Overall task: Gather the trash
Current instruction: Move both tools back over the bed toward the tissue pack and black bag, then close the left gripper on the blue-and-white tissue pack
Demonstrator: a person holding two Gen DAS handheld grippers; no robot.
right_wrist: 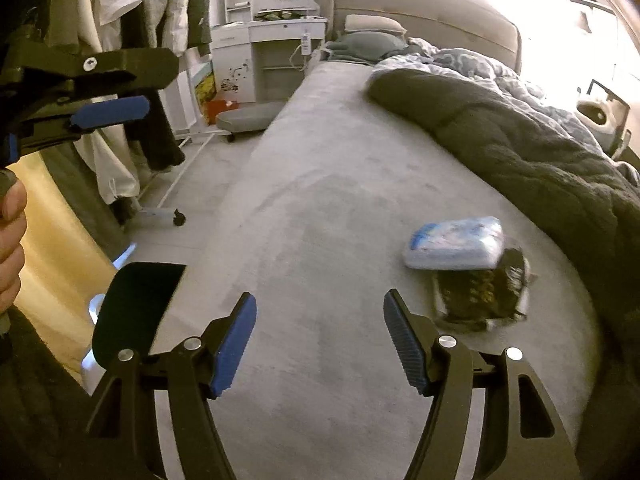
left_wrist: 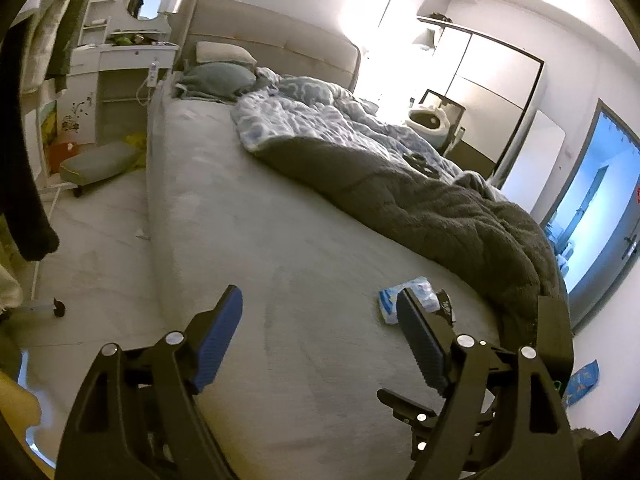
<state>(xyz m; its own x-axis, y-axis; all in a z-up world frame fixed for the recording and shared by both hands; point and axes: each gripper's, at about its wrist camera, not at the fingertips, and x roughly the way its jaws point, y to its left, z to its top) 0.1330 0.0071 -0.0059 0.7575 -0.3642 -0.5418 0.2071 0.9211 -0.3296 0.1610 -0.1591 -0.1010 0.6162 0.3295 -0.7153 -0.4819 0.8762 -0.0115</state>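
The left hand-held gripper [left_wrist: 320, 312] hangs over the grey bed [left_wrist: 280, 240], jaws wide apart and holding nothing. The right hand-held gripper [right_wrist: 320, 316] is likewise spread wide and empty above the same bed [right_wrist: 320, 200]. At two o'clock from the right one lies the trash: a blue-white pack [right_wrist: 454, 242] resting partly on a dark wrapper [right_wrist: 480, 294], both on the bare bedcover. In the left view the pack [left_wrist: 408, 292] shows just behind the right finger, at one o'clock. A dark blanket [right_wrist: 520, 140] lies just beyond the trash, a blue quilt [left_wrist: 312, 116] further up, pillows [left_wrist: 220, 74] at the headboard. At eleven o'clock stand a white dresser [right_wrist: 272, 40] and hanging clothes [right_wrist: 120, 20]; a low stool [left_wrist: 100, 160] sits on the pale floor [left_wrist: 100, 248].
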